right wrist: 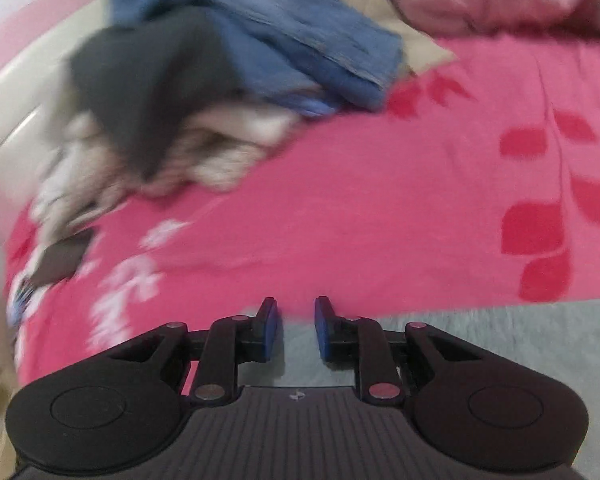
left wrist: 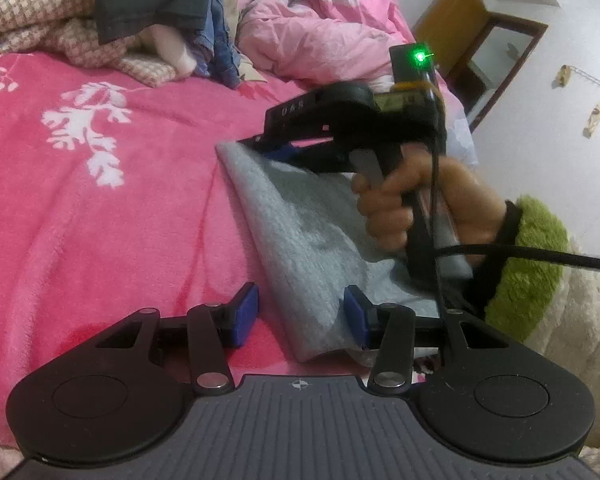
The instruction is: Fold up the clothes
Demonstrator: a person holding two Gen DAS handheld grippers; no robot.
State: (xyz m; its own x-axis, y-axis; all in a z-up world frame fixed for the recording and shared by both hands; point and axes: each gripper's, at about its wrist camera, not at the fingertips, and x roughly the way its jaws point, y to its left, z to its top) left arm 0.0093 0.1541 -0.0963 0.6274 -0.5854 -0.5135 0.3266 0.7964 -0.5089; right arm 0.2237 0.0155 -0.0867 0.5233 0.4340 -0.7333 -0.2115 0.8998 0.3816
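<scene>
While the grey cloth (left wrist: 300, 232) is lying at centre frame on the pink blanket (left wrist: 100, 208), the left gripper (left wrist: 300, 316) is standing half-wide, cloth edge between its pads; the right gripper (right wrist: 296, 328), faintly lettered "UAB", is sitting narrow, gripping nothing.

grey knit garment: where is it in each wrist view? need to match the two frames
Left wrist: grey knit garment runs from centre to lower centre, its near edge between the left gripper pads.
Right wrist: grey strip along the lower right, under the right gripper.
Shared landmark: blue denim on the clothes pile.
</scene>
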